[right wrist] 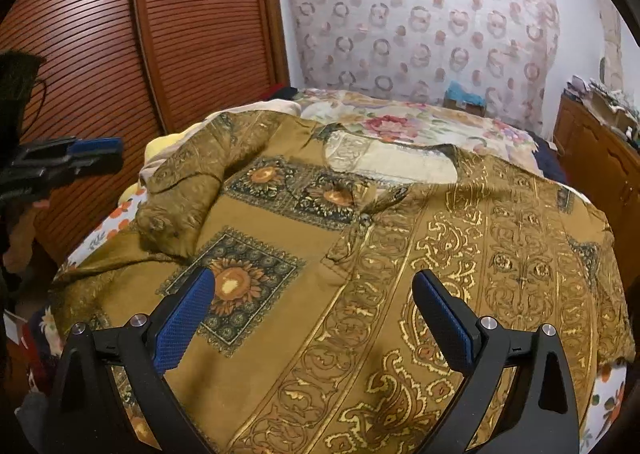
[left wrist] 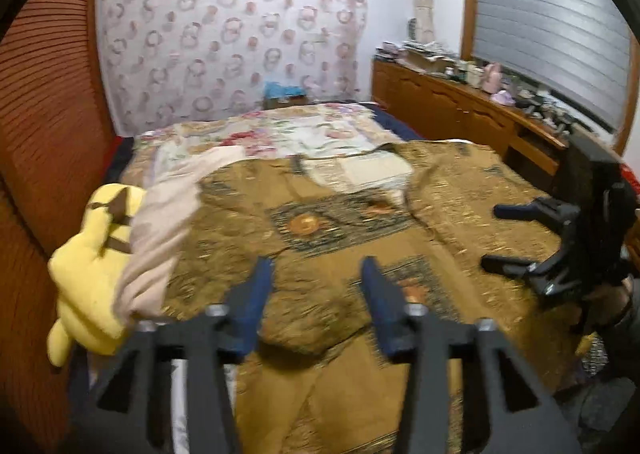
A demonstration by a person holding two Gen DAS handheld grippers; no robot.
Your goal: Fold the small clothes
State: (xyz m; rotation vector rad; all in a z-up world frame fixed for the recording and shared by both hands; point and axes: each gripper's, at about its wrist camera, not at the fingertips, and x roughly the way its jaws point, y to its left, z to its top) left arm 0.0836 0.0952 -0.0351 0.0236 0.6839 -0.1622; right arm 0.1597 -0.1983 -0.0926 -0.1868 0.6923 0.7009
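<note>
Right hand-held gripper [right wrist: 312, 310] gapes — empty — above the mustard shirt [right wrist: 360, 254].

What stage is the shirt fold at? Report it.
Done: the shirt lies spread on the bed, one sleeve folded in across its front. In hand: nothing; the left gripper and the right gripper are both open and empty above it. Left: the other side and the final folds.

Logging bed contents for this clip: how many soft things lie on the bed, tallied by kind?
Brown-gold patterned shirt: 1
Yellow plush toy: 1
Pale pink cloth: 1
Floral bedspread: 1
Total: 4
Both tongs, left and right, stand open above the shirt, holding nothing.
</note>
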